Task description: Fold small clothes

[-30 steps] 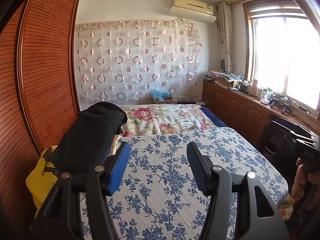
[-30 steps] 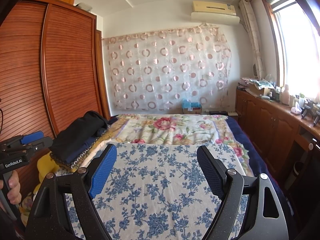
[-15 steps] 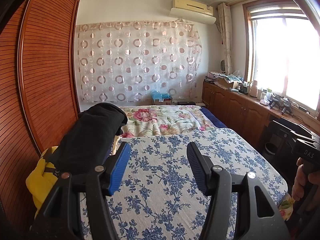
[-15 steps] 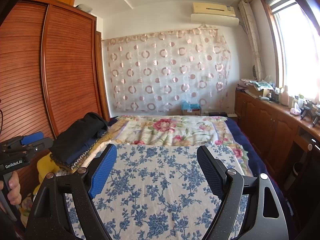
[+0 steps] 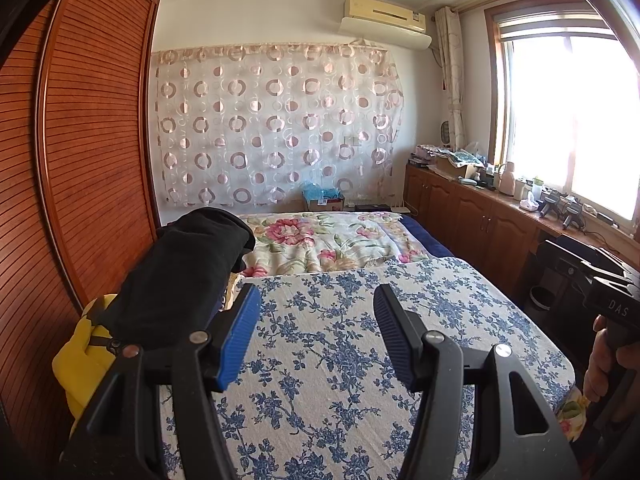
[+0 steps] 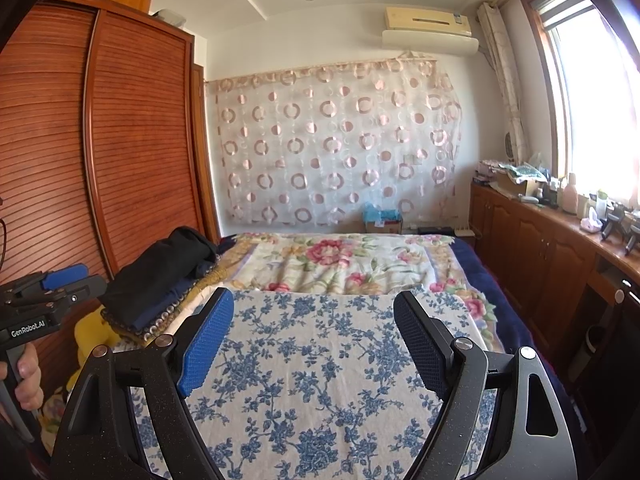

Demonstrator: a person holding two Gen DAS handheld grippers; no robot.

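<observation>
Both the left tongs and right tongs hung wide and empty over the blue-flowered bed cover, while the dark stacked clothes lay folded at frame left, fitting either a finished pile or one awaiting work.

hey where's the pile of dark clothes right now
The pile of dark clothes sits at the bed's left edge beside the wooden wardrobe, above a yellow item, left of the blue floral sheet.
</observation>
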